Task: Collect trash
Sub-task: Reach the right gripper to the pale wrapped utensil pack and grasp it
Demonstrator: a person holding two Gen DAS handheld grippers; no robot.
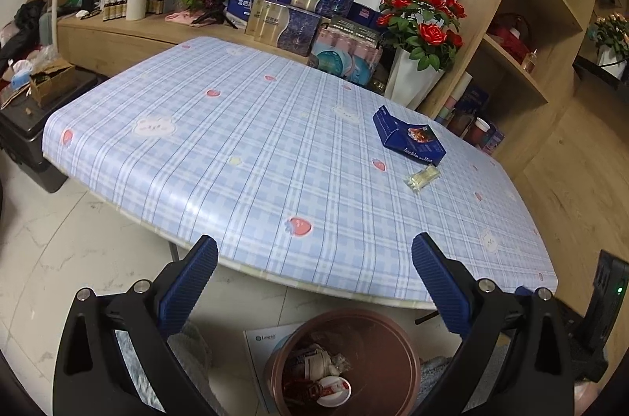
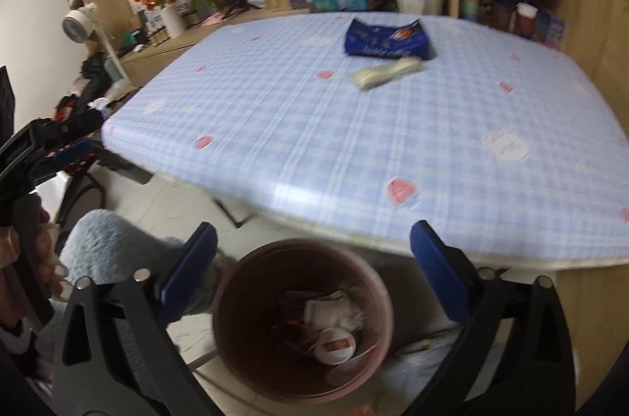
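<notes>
Still, two pieces of trash lie on the bench (image 1: 243, 156): a blue box (image 1: 409, 135), right of centre in the left wrist view, and a small clear wrapper (image 1: 422, 177) just below it, close beside but seemingly not touching. In the right wrist view both sit upper centre, the box (image 2: 387, 39) above the wrapper (image 2: 387, 72), smeared by blur.

The wrapper looks thin, light and glossy, so wide pads coming down on it could skate over it or push it along the slick cloth, perhaps into the box or toward the right edge. It lies flat, and a grip from above may close on nothing. The box looks crushed and open at one end; squeezed across the soft faces it may fold and slip out, and anything loose inside could spill. A carry back to the bin (image 2: 302, 321) has to clear the bench edge. The bin stands on the floor below that edge, already holding cups and scraps, so a release made too far out would miss it.

The right tool (image 2: 312, 259) hangs over the bin mouth at the bottom of its view, tilted steeply down, jaws spread wide with nothing between them. The left tool (image 1: 314, 270) sits low in its own frame, angled down across the near bench edge with the bin (image 1: 397, 345) beneath, jaws likewise wide and empty. It also shows at the left edge of the right wrist view, held in a hand (image 2: 45, 259).
</notes>
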